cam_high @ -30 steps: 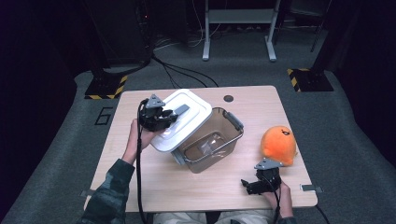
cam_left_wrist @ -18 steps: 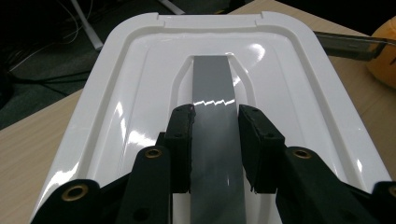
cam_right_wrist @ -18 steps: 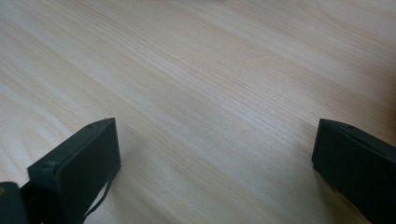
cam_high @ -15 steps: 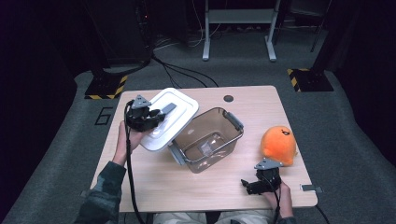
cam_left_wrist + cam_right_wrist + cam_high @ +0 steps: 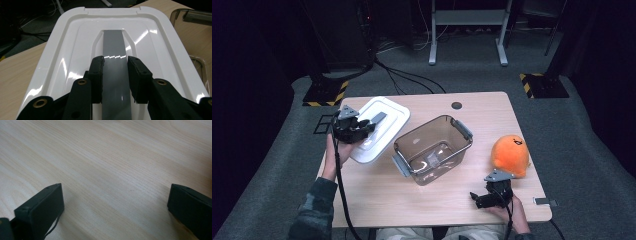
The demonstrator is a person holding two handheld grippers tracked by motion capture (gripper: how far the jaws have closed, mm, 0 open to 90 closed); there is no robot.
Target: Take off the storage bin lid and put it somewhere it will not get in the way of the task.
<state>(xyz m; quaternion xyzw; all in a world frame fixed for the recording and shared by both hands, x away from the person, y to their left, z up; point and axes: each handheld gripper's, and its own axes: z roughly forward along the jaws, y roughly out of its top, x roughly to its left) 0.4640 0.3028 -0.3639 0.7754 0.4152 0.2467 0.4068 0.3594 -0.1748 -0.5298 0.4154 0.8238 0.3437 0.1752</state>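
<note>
My left gripper is shut on the grey handle of a white lid, held at the table's left side beside the clear brown container. In the left gripper view the pads clamp the handle strip from both sides, midway at the gripper, with the lid spreading out beyond. The container stands uncovered at mid-table, with a small item inside. My right gripper rests low at the front right, open, its jaws wide apart over bare wood at the gripper.
An orange plush toy sits at the right, just behind the right gripper. The wooden table has a small round hole near its far edge. Dark floor, cables and stands surround the table.
The left gripper has carried the white lid leftward off the container, which now stands uncovered. The right gripper has not moved.
</note>
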